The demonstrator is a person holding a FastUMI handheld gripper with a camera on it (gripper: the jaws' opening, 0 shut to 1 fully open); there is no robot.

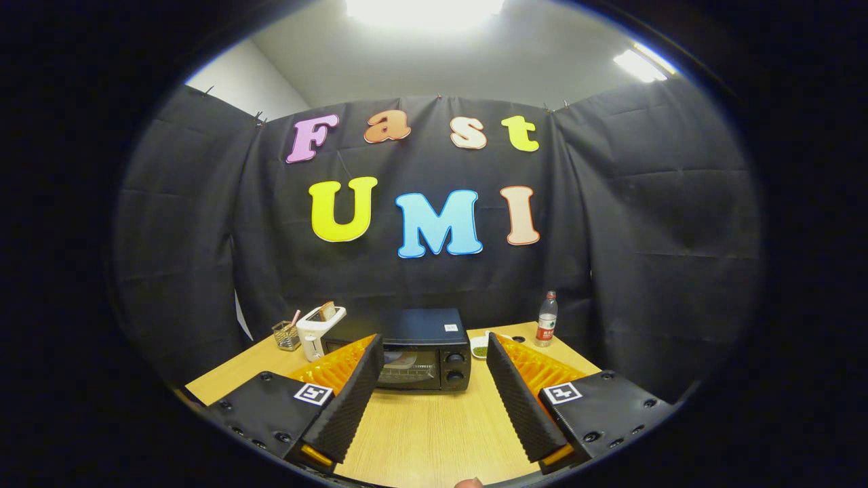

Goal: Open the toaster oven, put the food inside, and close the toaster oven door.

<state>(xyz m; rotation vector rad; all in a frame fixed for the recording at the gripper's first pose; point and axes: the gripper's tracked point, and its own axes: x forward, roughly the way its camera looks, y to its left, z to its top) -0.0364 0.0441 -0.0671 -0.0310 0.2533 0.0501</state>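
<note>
My claw (434, 379) is spread wide, its two fingers (352, 400) well apart with nothing between them but bare desk (420, 434). It holds nothing and touches nothing; both fingers hang above the wooden surface, angled in toward each other at their far ends.

The toaster oven (424, 349) sits beyond my fingers, straight ahead and framed in the gap between them, close to the dark cloth wall at the back of the desk. It is a dark box with its glass door (409, 369) shut, and two round knobs (455, 366) stacked one above the other on its right front. My left finger's tip overlaps the oven's left edge in my view, but it is nearer to me and apart from it.

Just left of the oven stands a white toaster (317, 331) with a slice of bread (328, 310) sticking up from its slot, and further left a small wire basket (287, 335). Just right of the oven, partly behind my right finger, is a small white dish (480, 350) with something green in it; I cannot tell what the food is. Beyond that dish stands a plastic bottle (546, 318) with a red label, upright near the desk's back right corner
</note>
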